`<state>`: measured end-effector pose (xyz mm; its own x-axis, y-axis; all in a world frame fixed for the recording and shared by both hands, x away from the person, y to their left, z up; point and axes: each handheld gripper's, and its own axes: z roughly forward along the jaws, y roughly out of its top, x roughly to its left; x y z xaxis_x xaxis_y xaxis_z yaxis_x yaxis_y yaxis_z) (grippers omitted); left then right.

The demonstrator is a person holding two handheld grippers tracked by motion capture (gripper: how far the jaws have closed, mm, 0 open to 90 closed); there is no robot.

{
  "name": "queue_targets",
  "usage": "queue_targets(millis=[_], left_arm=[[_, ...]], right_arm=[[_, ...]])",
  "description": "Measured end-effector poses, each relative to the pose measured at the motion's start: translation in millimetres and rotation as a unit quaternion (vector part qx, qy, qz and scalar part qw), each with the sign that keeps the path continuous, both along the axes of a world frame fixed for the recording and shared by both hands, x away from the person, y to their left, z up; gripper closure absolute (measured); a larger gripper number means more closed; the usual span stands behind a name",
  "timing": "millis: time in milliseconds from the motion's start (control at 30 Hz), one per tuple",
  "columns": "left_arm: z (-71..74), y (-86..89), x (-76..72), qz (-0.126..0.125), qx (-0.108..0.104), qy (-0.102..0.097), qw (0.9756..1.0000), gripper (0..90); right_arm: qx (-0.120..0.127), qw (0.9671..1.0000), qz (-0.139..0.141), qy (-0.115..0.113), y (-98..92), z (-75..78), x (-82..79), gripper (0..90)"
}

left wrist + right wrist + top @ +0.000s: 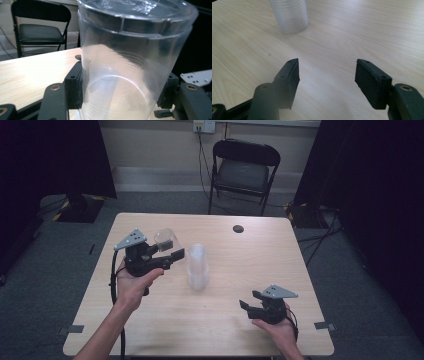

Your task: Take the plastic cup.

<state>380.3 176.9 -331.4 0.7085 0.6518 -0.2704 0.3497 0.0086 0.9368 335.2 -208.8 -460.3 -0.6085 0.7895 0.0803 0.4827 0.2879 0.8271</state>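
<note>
A clear plastic cup (166, 239) hangs above the left half of the light wooden table (250, 250), and my left gripper (167, 251) is shut on it. In the left gripper view the cup (130, 57) stands between the two black pads (75, 85), which press on its sides. A stack of clear cups (197, 267) stands near the table's middle, just right of the held cup. My right gripper (250, 300) is open at the front right, its jaws pointing at the stack (290, 17). Nothing lies between the right gripper's (327, 72) pads.
A small dark round spot (238, 228) sits on the table near its far edge. Behind the table stands a black folding chair (243, 170). Cables run along the floor at the right, and dark curtains hang on both sides.
</note>
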Motion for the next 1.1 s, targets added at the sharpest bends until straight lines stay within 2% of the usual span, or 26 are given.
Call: queue_targets(millis=[167, 467, 500, 533, 600, 733, 933, 1100], left_arm=[[-6.1, -1.8, -5.5, -0.005, 0.001, 0.012, 0.9999, 38.7], [-14.8, -1.2, -14.5, -0.012, -0.004, 0.028, 0.9995, 38.6], [-16.5, -1.6, -16.2, -0.011, -0.01, 0.03, 0.9994, 38.6], [-17.3, -1.1, -16.9, -0.014, -0.004, 0.032, 0.9994, 38.6], [-18.3, -1.9, -18.9, -0.012, -0.01, 0.035, 0.9992, 38.6], [-20.0, -3.6, -24.3, -0.019, -0.019, 0.04, 0.9988, 38.6], [-20.4, -5.4, -27.9, -0.043, -0.044, 0.06, 0.9963, 39.0], [-24.7, -7.6, -30.7, -0.048, -0.059, 0.077, 0.9942, 39.1]], right_arm=[[0.007, 0.9999, 0.01, -0.002, 3.9, 1.4, -2.0, 36.4], [0.007, 0.9987, 0.049, -0.01, 14.9, 5.1, -5.2, 36.8], [0.006, 0.9985, 0.054, -0.011, 16.4, 5.4, -5.6, 36.5], [0.006, 0.9977, 0.065, -0.017, 19.7, 6.7, -6.4, 36.3], [0.007, 0.9963, 0.08, -0.031, 24.7, 9.3, -9.1, 35.7], [0.013, 0.994, 0.101, -0.041, 34.1, 14.9, -11.3, 37.0], [0.021, 0.9895, 0.132, -0.053, 52.2, 25.8, -13.0, 41.3], [0.025, 0.9848, 0.156, -0.074, 71.4, 37.6, -11.8, 44.5]])
